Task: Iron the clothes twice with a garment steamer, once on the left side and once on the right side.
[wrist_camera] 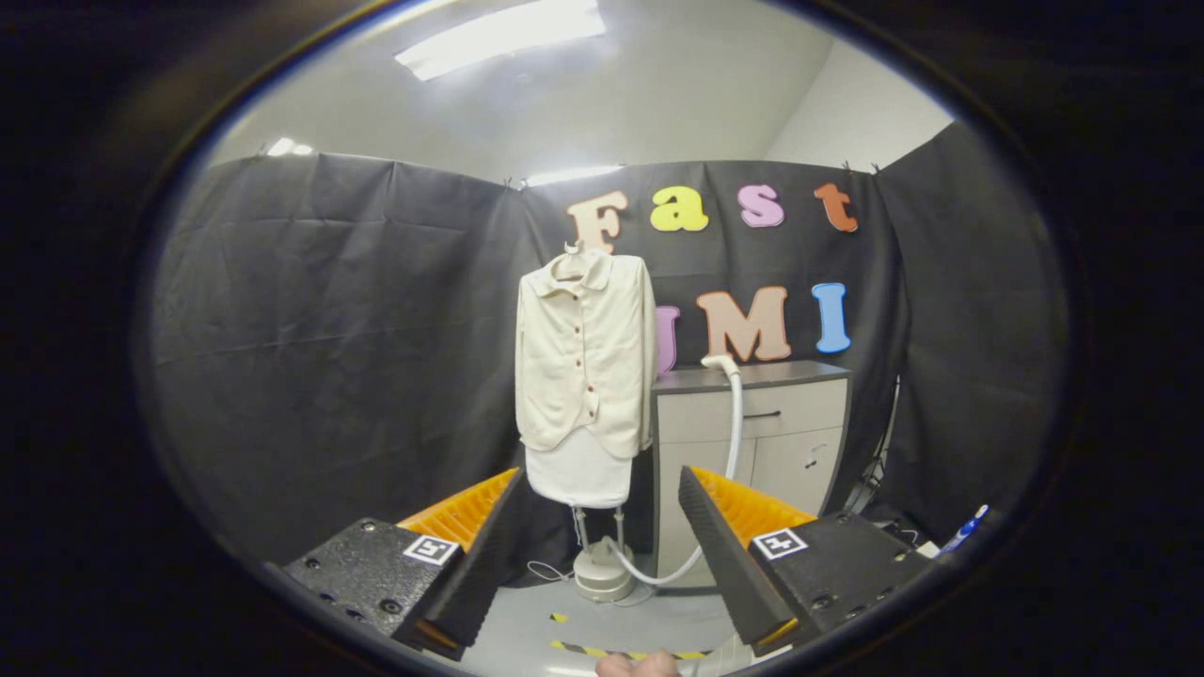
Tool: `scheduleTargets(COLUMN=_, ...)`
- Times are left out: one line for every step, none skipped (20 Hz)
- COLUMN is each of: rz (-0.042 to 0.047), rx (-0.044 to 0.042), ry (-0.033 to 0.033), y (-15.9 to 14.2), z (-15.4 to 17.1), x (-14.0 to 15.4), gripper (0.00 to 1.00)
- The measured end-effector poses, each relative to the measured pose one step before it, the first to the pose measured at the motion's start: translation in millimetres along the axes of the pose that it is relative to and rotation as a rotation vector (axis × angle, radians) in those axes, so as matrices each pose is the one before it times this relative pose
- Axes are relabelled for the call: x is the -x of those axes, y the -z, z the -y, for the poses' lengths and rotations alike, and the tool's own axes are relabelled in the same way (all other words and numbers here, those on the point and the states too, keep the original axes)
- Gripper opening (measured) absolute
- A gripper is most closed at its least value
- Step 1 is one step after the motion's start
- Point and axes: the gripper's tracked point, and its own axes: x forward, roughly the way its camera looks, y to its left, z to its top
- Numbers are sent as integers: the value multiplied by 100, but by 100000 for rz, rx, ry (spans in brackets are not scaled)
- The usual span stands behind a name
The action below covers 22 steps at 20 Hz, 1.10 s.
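Cream jacket (585, 362) hangs frame centre, steamer head (719, 362) right of it on cabinet (752, 414). Gripper (598, 489) fingers wide, empty. Risk, imo: hose (724, 489) snagging during grab.

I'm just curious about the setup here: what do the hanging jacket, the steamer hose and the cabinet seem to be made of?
The jacket looks like soft, matte cream woven cloth; it drapes and folds. The steamer hose seems smooth, flexible white plastic or rubber, curving down to its base. The cabinet looks like matte grey-and-pale laminated board, though that's uncertain. The gripper is open, well short of all of them.
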Motion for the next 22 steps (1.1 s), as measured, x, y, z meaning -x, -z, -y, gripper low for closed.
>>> scheduleTargets(rz=-234, rx=220, ry=529, y=171, z=93, x=-390, gripper=98)
scheduleTargets(rz=-88, rx=-245, ry=569, y=65, z=-26, x=-431, gripper=98)
scheduleTargets(rz=-424, rx=-368, ry=616, y=233, z=-76, x=-622, gripper=98)
scheduleTargets(rz=-873, rx=161, ry=624, y=151, z=3, x=-750, gripper=98)
scheduleTargets(rz=-129, rx=983, ry=567, y=3, z=-312, x=-586, gripper=98)
scheduleTargets(rz=749, rx=1539, ry=855, y=-328, z=-44, x=-776, gripper=98)
scheduleTargets(rz=-35, rx=1250, ry=950, y=-53, z=-135, x=-942, gripper=98)
scheduleTargets(rz=-742, rx=594, ry=1201, y=139, z=-111, x=-968, gripper=98)
scheduleTargets(rz=215, rx=96, ry=1219, y=-175, z=-258, x=-999, gripper=98)
scheduleTargets(rz=367, rx=447, ry=1170, y=-228, z=-197, x=-1139, gripper=98)
scheduleTargets(rz=-35, rx=1184, ry=1141, y=-122, z=-44, x=-1159, gripper=98)
scheduleTargets(rz=373, rx=1279, ry=1196, y=-246, z=-51, x=-1062, gripper=98)
scheduleTargets(rz=210, rx=762, ry=1411, y=-25, z=-123, x=-991, gripper=98)
scheduleTargets(rz=-630, rx=281, ry=1761, y=47, z=117, x=-908, gripper=98)
scheduleTargets(rz=267, rx=127, ry=1899, y=-39, z=82, x=-836, gripper=99)
scheduleTargets(rz=1657, rx=791, ry=2327, y=-553, z=393, x=-916, gripper=99)
scheduleTargets(rz=785, rx=1118, ry=1835, y=-312, z=265, x=-904, gripper=99)
scheduleTargets(rz=-1337, rx=1070, ry=1319, y=109, z=345, x=-973, gripper=98)
scheduleTargets(rz=-1159, rx=379, ry=518, y=239, z=118, x=-755, gripper=98)
scheduleTargets(rz=-97, rx=93, ry=302, y=-243, z=197, x=-949, gripper=98)
scheduleTargets(rz=-118, rx=945, ry=344, y=-218, z=261, x=-1081, gripper=98)
scheduleTargets(rz=-666, rx=1685, ry=192, y=20, z=485, x=-1270, gripper=98)
